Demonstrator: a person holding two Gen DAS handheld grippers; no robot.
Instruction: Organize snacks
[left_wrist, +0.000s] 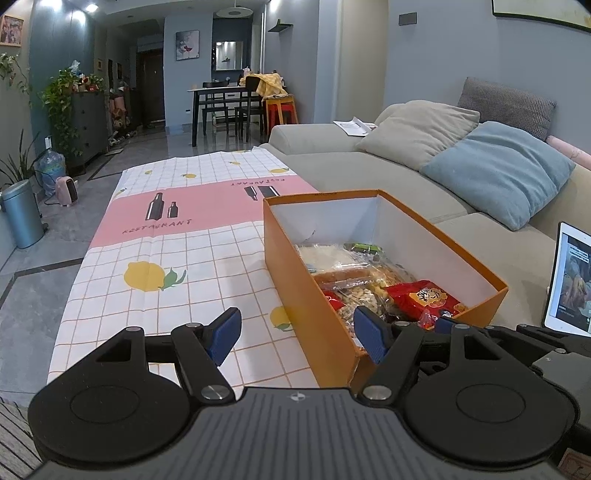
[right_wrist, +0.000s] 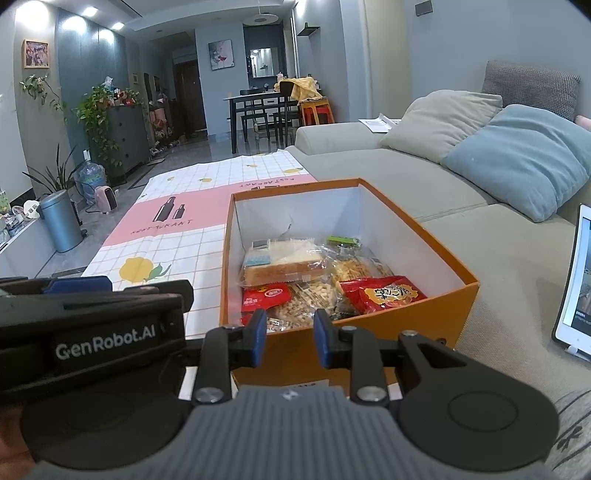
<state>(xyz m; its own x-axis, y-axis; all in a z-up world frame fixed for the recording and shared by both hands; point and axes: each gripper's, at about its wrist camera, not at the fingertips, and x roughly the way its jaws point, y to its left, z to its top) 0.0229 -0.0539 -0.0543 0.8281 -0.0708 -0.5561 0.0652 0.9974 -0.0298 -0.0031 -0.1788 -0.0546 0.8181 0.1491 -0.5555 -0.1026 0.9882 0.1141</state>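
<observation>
Sitting on the near right part of the surface (right_wrist: 177, 236), which is draped in a checked cloth with lemons and a pink band, is an orange box (right_wrist: 376, 332) with white inner walls; its open top shows the snacks piled toward the near end; a clear-wrapped slice of bread (right_wrist: 280, 264) lies at the back of the pile, a small green packet (right_wrist: 343, 240) just beyond it to the right, a red packet (right_wrist: 380, 293) with yellow print at the right wall, a smaller red packet (right_wrist: 264, 297) at the left wall, and clear bags of pale puffed pieces (right_wrist: 314, 301) between the two red ones; the far half of the box floor is bare white.

The left hand-held gripper (left_wrist: 297, 334) hovers low at the box's near left corner, its blue pads spread wide with nothing between them; one pad is over the cloth, the other over the box edge; the right hand-held gripper (right_wrist: 290, 338) hangs just before the near wall of the box, its pads parted by a narrower gap and also holding nothing; the left tool's black body fills the left of the right wrist view; a grey sofa (right_wrist: 480, 229) with cushions runs along the right, and a lit tablet (right_wrist: 576, 280) stands on it.
</observation>
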